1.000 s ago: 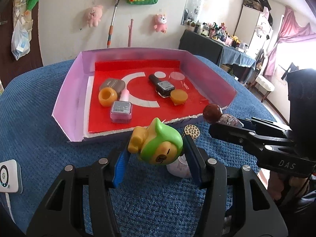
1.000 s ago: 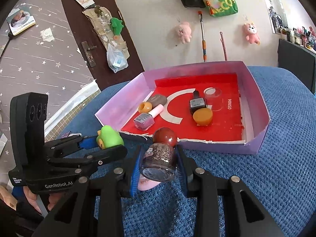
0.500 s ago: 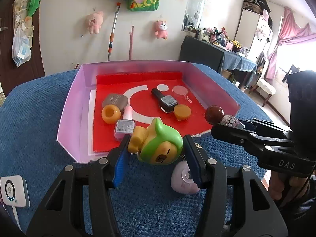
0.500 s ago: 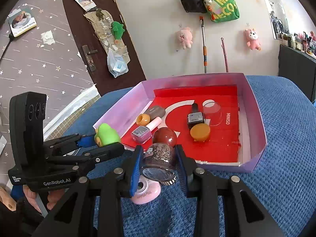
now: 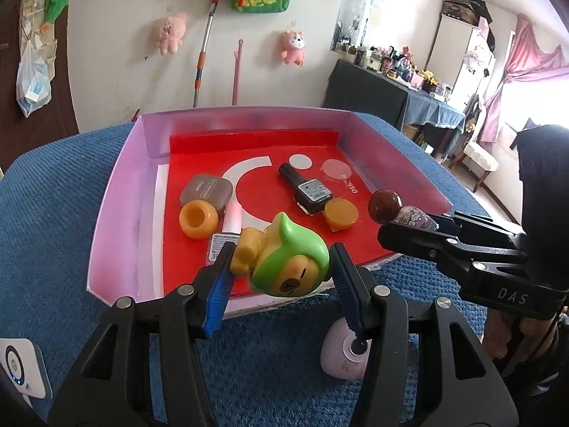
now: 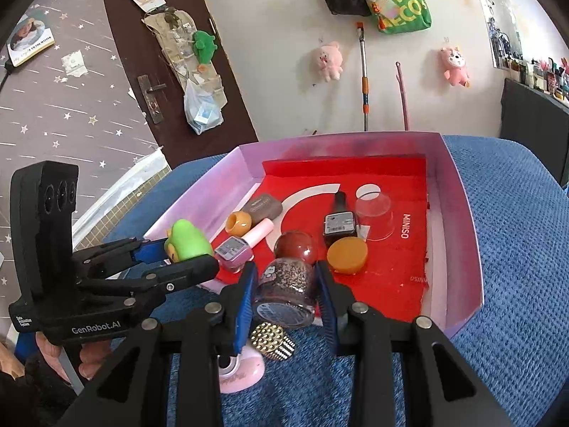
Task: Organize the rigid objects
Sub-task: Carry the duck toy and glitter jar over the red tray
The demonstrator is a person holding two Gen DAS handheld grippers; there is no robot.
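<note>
**Two claws, each with one item, over the near edge of the tray**

Two things are being carried at once. The left claw (image 5: 281, 270) pinches a green-hooded toy figure (image 5: 284, 263) between its blue pads, and the right claw (image 6: 286, 291) pinches a glitter nail polish bottle with a brown round cap (image 6: 288, 277). Both items hang in the air just over the near rim of the pink tray with the red lining (image 6: 462, 213), which lies on a blue textured cover (image 6: 515, 284).

I judge the step as transport: the items are gripped and arriving, not yet set down. The next move calls for lowering each one onto a free red area and then spreading the pads.

The tray already holds a dark nail polish bottle (image 6: 338, 220), a pink nail polish bottle (image 6: 242, 245), an orange lid (image 6: 346, 256), an orange ring-shaped jar (image 6: 239, 222), a brown case (image 6: 263, 208) and a clear cup (image 6: 373, 210). The pink bottle and the orange lid lie directly ahead, so the claws could knock them. A pink round item (image 6: 238, 373) and a gold studded piece (image 6: 272, 341) remain outside on the cover.
</note>
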